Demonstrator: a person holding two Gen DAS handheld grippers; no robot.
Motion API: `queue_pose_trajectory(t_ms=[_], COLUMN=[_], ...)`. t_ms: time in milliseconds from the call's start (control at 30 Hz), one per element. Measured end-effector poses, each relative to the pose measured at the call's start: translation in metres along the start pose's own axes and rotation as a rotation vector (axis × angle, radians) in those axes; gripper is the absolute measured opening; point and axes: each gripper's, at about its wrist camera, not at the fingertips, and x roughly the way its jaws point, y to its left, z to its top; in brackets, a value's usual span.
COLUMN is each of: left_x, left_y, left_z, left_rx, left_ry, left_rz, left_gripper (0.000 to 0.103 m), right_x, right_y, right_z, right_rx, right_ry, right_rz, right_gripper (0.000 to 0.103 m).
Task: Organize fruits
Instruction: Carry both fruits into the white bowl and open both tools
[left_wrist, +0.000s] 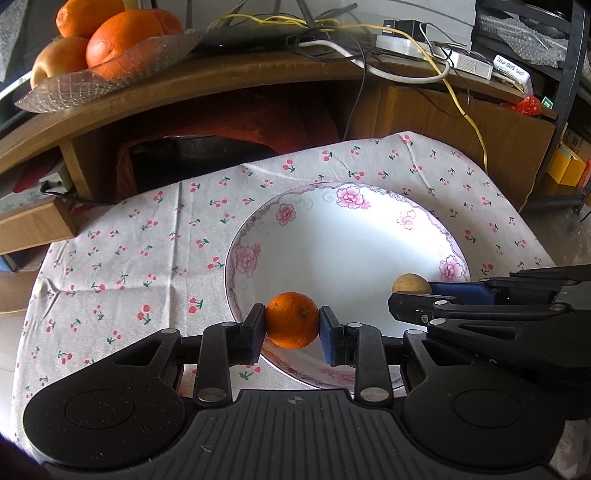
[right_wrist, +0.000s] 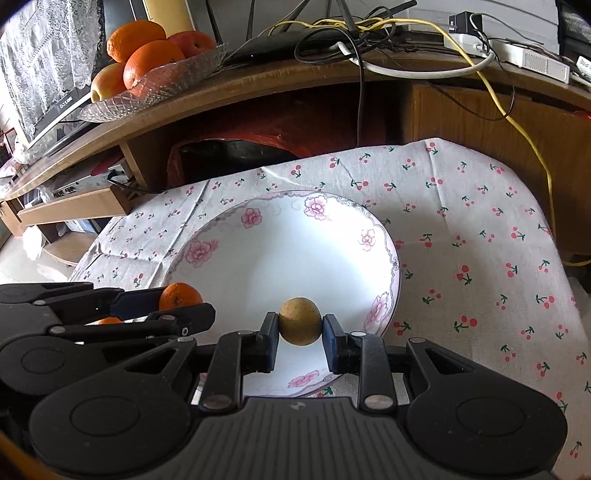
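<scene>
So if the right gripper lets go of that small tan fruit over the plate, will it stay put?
Probably not at once. The tan fruit looks nearly round, so it would likely roll. The plate is smooth and dished, which should steer it toward the middle. The right gripper pinches it without visible denting, so it seems firm.

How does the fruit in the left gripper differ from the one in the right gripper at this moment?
The small orange in the left gripper is bright orange with a dimpled skin; the tan fruit in the right gripper is dull yellowish-brown and looks matte. The small orange looks the larger of the two. It hangs over the near left rim of the flowered plate; the tan fruit hangs near the right rim. Both are round, pinched between the pads.
</scene>
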Motion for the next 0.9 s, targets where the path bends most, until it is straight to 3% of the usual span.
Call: queue_pose_trajectory(t_ms=[733,900], left_x=[-0.0011,-0.0037], left_y=[0.0011,0.0031], left_z=[0.0007,0.0018], left_rx=[0.003,-0.002], left_ry=[-0.010,-0.021], left_rz=[0.014,0.035], left_gripper=[0.044,0.057], right_x=[-0.0002,-0.0037], right_y=[-0.0011,-0.0025], right_z=[0.0002,0.0009], right_rx=[-0.001,0.004], right_ry=[-0.010,-0.020], right_rz=[-0.014,-0.015], right_gripper=[0.029,0.030])
